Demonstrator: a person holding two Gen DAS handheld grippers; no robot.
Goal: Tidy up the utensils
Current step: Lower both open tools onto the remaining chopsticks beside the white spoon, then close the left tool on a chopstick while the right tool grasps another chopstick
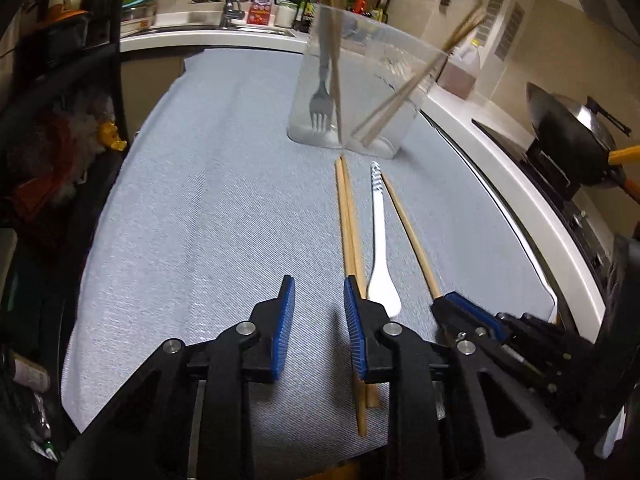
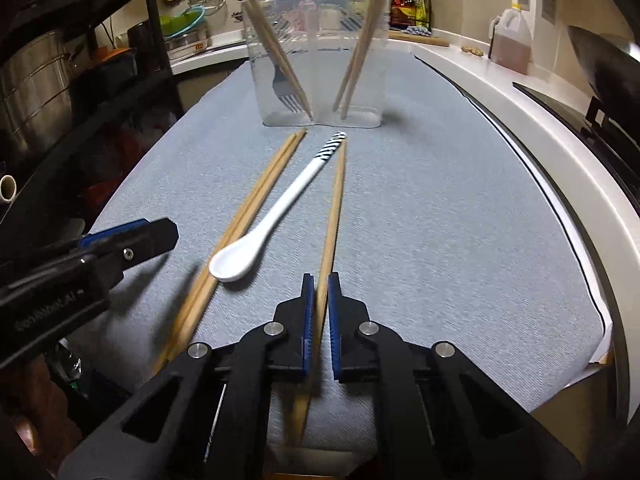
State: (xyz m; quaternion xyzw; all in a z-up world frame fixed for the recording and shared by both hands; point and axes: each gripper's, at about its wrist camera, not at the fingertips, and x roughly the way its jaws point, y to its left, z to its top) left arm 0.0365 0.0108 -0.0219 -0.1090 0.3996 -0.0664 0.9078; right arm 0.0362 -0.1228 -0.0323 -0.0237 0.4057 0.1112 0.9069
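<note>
Chopsticks are the matter in hand: a single chopstick [image 2: 334, 208] lies on the grey cloth [image 2: 440, 220] with its long axis running straight away from the right gripper [image 2: 319, 292] toward the tub [image 2: 316, 60], and its near end sits between that gripper's blue pads [image 2: 308, 320], which are nearly closed and look to be pinching it. So the right side is the nearer one, and the coming move, as I judge it, turns on lifting that end and swinging the stick upright into the tub ahead. Left of it lie the white spoon [image 2: 276, 216], bowl end near, and a pair of chopsticks [image 2: 244, 220] side by side, also pointing at the tub. The left gripper [image 1: 319, 300] hangs open and holds nothing; the pair runs just beside or under its right finger [image 1: 354, 320], not between the two. The clear tub already holds a fork [image 1: 322, 100], tines down, and two leaning pairs of chopsticks [image 1: 400, 100].
</note>
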